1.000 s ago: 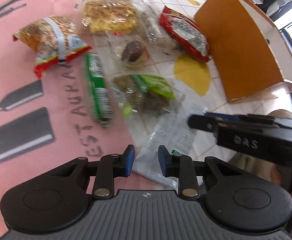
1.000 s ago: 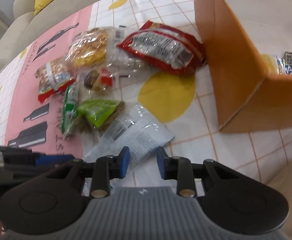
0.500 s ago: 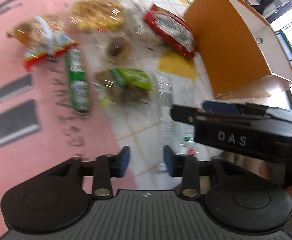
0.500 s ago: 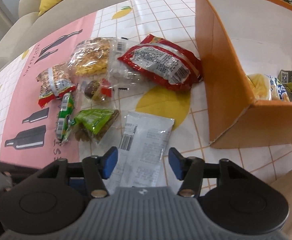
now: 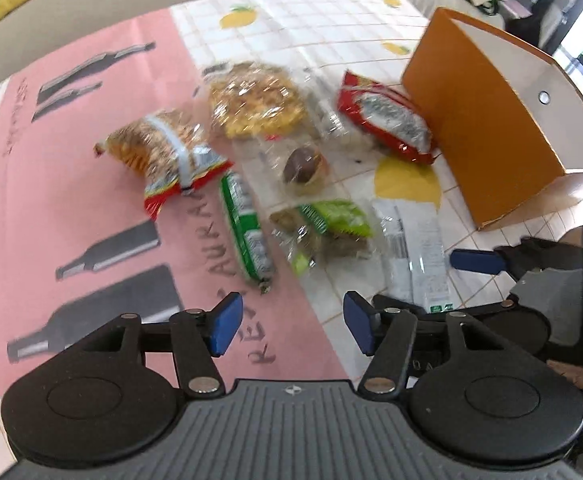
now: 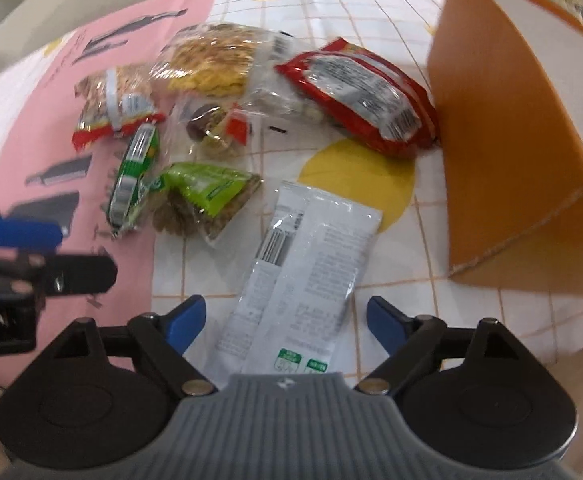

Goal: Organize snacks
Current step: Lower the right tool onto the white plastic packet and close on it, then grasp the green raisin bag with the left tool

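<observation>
- Snacks lay spread over the table [image 6: 423,240], which was covered in a white checked cloth with yellow fruit prints and a pink mat [image 5: 51,184] printed with dark bottles.
- The right gripper [image 6: 286,322] hung nearest, its jaws spread wide and holding nothing, with the near end of the white packet [image 6: 311,264] lying flat on the cloth between the blue fingertips [image 6: 185,318].
- The left gripper [image 5: 293,324] hovered over the edge of the pink mat, jaws also well apart and empty; the right gripper's blue fingertip showed just beside it on the right.
- Just beyond the white packet, to its left, sat a clear bag with a light-green label [image 6: 207,196], and left of that a slim green packet [image 6: 131,176] lying partly on the pink mat.
- Farther on was a small clear wrapper holding a dark round sweet [image 5: 303,164].
- Left of it, on the mat, lay a nut bag with red ends [image 5: 163,156].
- Farther still was a clear bag of yellow crisps [image 5: 255,100].
- To the right a red packet [image 6: 359,96] lay against the orange wall of the box [image 6: 499,160], which stood on the cloth at the far right.
</observation>
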The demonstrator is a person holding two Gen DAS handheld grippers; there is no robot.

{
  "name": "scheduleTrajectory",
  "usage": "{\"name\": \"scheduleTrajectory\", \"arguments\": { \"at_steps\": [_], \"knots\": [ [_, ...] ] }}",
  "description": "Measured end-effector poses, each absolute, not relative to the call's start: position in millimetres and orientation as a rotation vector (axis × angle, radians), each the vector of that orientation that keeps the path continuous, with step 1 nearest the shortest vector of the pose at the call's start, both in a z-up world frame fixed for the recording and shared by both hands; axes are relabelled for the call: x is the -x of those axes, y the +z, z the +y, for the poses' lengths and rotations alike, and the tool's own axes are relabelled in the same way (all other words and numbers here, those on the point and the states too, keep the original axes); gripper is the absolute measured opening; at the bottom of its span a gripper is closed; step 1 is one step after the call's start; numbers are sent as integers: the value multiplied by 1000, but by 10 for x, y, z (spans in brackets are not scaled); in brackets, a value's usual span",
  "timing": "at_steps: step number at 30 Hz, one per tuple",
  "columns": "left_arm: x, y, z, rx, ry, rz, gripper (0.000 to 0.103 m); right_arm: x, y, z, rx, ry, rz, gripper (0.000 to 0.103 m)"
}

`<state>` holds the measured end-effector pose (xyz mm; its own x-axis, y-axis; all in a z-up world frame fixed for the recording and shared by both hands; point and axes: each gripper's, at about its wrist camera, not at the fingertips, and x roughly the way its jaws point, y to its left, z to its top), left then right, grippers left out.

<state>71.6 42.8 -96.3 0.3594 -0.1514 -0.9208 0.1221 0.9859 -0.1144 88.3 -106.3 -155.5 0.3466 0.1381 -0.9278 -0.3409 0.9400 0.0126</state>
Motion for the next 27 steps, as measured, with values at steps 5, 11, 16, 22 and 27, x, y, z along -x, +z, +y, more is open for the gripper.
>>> {"name": "scheduleTrajectory", "arguments": {
  "at_steps": [5,11,16,22,27],
  "knots": [
    [-806,-1016,287,7,-214,1138,73,-955,-1517,-1175,192,325,1154,60],
    [-906,-1031,166,-68,-259,1092,73,-1026,-1504,-1255,194,377,1143,55],
    [-955,-1116,52,-155,-317,1070,73,-1066,-1501,-1259,197,396,1141,55],
    [-1038,-1179,59,-61,-375,1112,69,-1070,-1492,-1320,168,414,1148,55],
    [-1009,-1220,125,87,-400,1198,60,-1052,-1493,-1340,182,433,1149,55]
  ]
}}
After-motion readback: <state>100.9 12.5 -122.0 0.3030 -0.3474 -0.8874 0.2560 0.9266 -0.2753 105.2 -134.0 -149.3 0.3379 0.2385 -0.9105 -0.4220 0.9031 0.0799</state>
